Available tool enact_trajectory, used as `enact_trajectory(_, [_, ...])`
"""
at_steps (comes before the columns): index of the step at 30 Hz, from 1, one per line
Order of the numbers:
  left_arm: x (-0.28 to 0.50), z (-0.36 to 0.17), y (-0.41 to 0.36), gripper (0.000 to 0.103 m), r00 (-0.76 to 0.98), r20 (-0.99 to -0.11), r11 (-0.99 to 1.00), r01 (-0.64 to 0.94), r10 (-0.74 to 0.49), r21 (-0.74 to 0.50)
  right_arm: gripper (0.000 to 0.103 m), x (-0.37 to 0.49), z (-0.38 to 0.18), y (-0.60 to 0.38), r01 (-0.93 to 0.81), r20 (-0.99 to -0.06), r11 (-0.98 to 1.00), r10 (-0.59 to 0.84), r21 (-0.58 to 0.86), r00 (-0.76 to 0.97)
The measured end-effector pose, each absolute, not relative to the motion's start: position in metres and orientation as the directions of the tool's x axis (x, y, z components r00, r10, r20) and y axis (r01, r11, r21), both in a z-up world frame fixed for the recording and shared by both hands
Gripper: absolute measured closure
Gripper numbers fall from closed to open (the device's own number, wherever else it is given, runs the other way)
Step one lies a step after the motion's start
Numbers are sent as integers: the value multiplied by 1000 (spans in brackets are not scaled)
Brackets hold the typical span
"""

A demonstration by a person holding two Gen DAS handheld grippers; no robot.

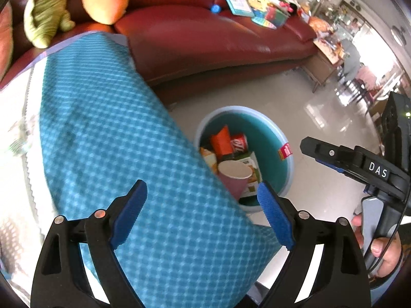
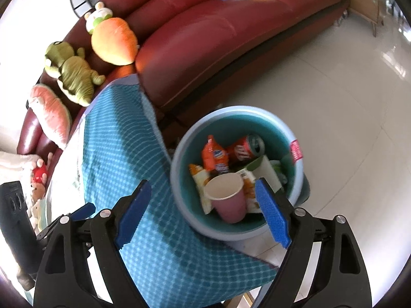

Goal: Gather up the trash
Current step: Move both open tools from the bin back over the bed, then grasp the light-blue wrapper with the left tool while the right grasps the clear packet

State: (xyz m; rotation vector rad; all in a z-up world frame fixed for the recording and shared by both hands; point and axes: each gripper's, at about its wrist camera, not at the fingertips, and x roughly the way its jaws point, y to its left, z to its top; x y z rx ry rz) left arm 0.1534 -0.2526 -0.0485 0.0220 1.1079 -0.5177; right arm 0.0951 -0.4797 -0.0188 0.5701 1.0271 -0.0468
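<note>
A round teal bin (image 2: 299,179) (image 1: 287,164) stands on the floor beside the table. Inside lie a pink paper cup (image 2: 227,197) (image 1: 232,177), an orange bottle (image 2: 213,157), a red can (image 2: 244,148) (image 1: 237,143) and snack wrappers (image 2: 203,187). My right gripper (image 2: 203,210) hangs open above the bin's near rim, nothing between its blue pads. My left gripper (image 1: 204,213) is open too, over the blue checked tablecloth (image 1: 115,141) (image 2: 123,141), empty. The right gripper's body (image 1: 359,166) and the hand holding it show at the right of the left wrist view.
A dark red sofa (image 1: 218,38) (image 2: 218,38) runs behind the table and bin, with plush toys (image 2: 72,74) at one end and books (image 1: 236,0) at the other. Glossy pale floor tiles (image 2: 334,102) spread to the right. A wooden side table (image 1: 323,66) stands past the sofa.
</note>
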Motion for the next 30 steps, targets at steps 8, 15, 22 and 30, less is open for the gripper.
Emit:
enact_trajectory(8, [133, -30, -173, 13, 409, -833, 909, 340, -372, -239, 24, 89, 2, -415, 207, -815, 887, 257, 413, 520])
enact_trajectory(15, [124, -23, -102, 12, 449, -829, 938, 250, -334, -242, 24, 91, 10, -354, 135, -819, 907, 287, 399, 496])
enact_trajectory(22, [113, -14, -34, 12, 498, -813, 953, 173, -302, -248, 24, 98, 18, -296, 61, -835, 928, 300, 367, 462])
enact_trajectory(30, [102, -12, 25, 12, 512, -820, 966, 109, -256, -234, 24, 105, 23, -236, -19, -851, 943, 309, 334, 425])
